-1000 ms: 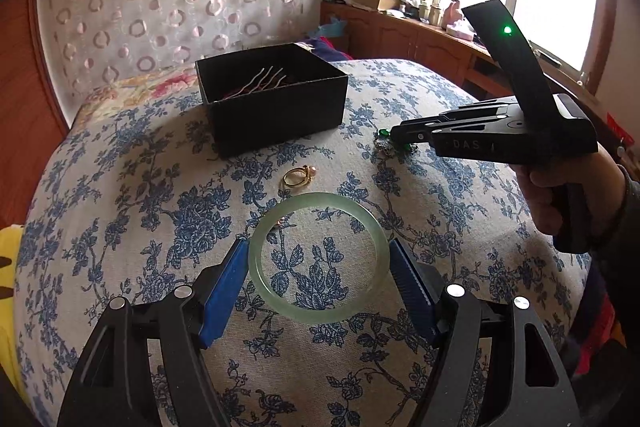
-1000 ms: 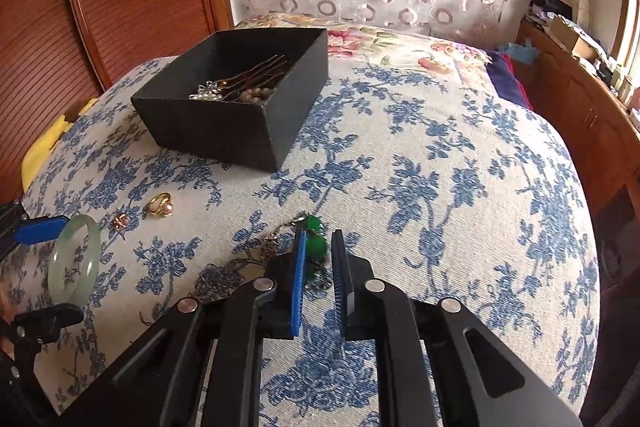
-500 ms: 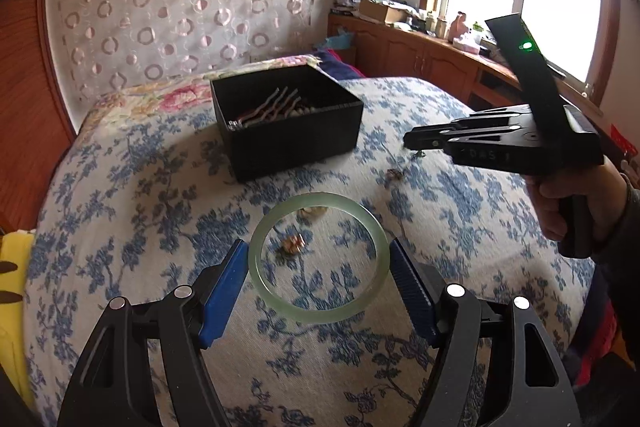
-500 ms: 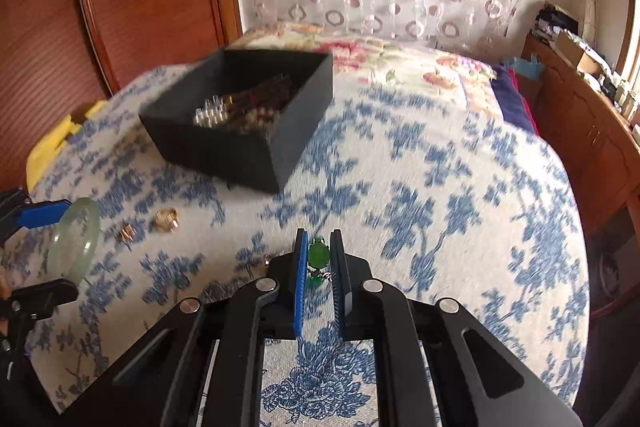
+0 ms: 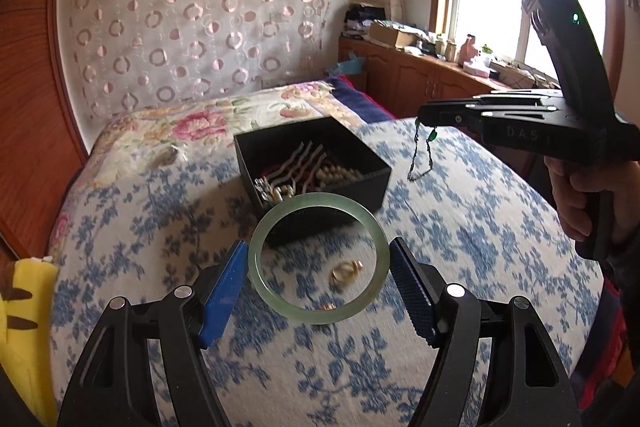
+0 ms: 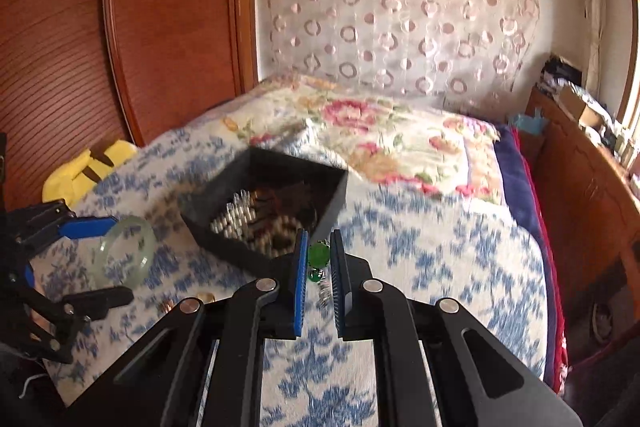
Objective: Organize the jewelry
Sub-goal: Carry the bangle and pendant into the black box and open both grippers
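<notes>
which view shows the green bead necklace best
The left wrist view: the green bead necklace hangs free from the right gripper, its chain dangling beside the black box. The right wrist view shows only a green bead pinched between the blue fingers; the chain below is blurred and mostly hidden.

A bed (image 5: 480, 227) covered with a white cloth printed with blue flowers carries the things, with a pink-flowered quilt (image 5: 192, 123) lying across its far end. A black open box (image 5: 360, 183) holding hairpins and beads sits on the cloth near the middle of the bed. On the near side of the box, a gold ring (image 5: 345, 270) and a small copper-coloured piece (image 5: 326, 306) lie on the cloth close together.
</notes>
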`<state>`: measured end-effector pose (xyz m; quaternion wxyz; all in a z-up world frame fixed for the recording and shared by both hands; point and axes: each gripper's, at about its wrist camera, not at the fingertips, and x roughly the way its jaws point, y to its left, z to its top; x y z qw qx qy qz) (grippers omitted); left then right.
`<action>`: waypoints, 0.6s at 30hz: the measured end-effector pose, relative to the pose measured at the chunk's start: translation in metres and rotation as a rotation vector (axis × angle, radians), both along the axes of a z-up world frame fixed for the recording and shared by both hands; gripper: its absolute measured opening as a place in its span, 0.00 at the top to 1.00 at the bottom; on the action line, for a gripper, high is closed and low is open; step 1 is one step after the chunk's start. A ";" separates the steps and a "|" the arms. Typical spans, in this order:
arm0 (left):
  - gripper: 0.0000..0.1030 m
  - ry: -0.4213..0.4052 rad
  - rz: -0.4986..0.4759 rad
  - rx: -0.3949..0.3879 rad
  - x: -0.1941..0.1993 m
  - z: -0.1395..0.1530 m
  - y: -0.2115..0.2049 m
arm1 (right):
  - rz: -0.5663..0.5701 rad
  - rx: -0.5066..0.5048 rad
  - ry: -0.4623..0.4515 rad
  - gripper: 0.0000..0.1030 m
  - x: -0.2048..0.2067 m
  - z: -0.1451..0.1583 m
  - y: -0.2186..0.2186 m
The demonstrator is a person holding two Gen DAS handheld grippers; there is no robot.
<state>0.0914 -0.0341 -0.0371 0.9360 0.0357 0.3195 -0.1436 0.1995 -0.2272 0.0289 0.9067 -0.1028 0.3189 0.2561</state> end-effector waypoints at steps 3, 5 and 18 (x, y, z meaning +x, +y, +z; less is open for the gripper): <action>0.33 -0.013 0.013 -0.002 0.008 0.006 0.003 | 0.009 0.026 -0.010 0.88 0.009 0.012 0.008; 0.33 -0.022 0.021 0.001 0.012 0.009 0.004 | 0.012 0.043 -0.006 0.88 0.016 0.016 0.012; 0.33 -0.016 0.045 -0.001 0.044 0.014 0.010 | 0.033 0.063 0.112 0.87 0.043 -0.007 0.034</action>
